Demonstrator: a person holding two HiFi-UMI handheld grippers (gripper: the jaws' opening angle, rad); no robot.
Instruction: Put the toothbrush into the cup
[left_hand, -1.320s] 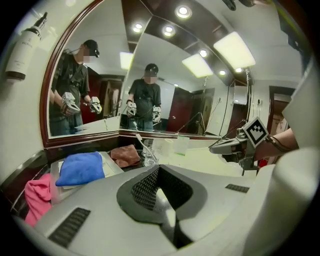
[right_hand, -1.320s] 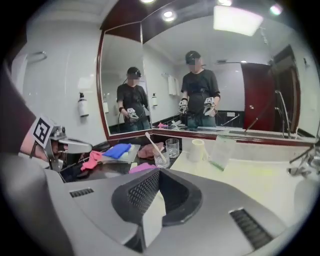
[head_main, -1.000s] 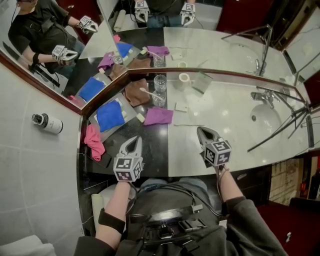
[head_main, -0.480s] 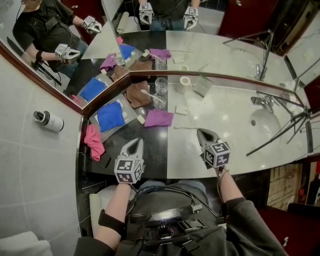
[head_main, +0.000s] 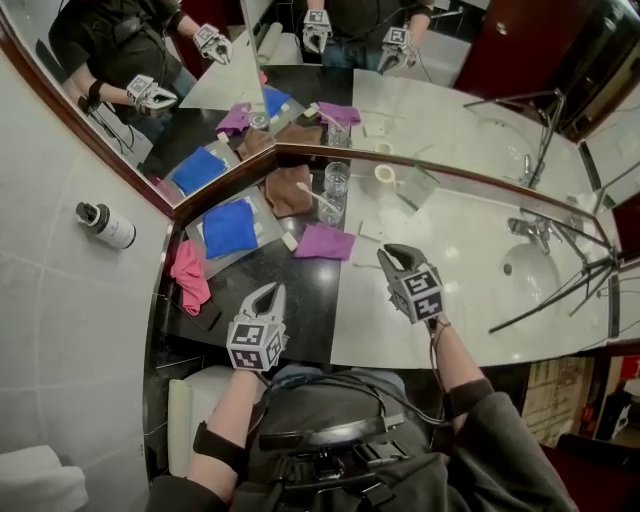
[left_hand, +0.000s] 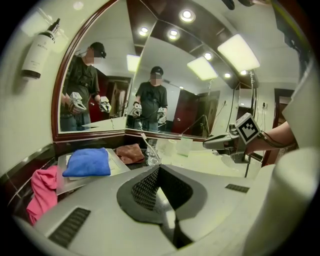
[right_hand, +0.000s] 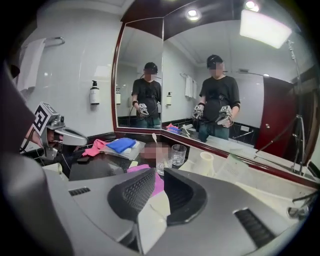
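The right hand-held gripper (right_hand: 159, 173) has its jaws a little apart. They have just been opening, and there is nothing between them; only the purple cloth (head_main: 323, 241) shows through the gap, further away. The left hand-held gripper (left_hand: 159, 169) is closed at its tips and empty.

Beyond the purple cloth stands the cup (head_main: 329, 211), a clear glass at the seam between the dark part and the pale part of the tabletop (head_main: 440, 240). The toothbrush (head_main: 315, 196) appears to stand in it already. It leans to the left, and its head is out over the brown cloth (head_main: 288, 190). A second glass (head_main: 338, 177) stands just behind, near the mirror.

I judge the toothbrush to be light and stiff, with a thin smooth handle that can turn or slip between the pads. The best place to hold it would be the bare shaft above the rim and below the head, with a squeeze across its flat sides. The cup is fragile and probably light, so a sideways pull on the brush could tip it.

The right hand reaches forward over the pale tabletop with its hand-held gripper pointing down and ahead toward the cup, near it but not touching. The left hand is close to the body over the dark part, pointing forward and a little down, well apart from the cup.
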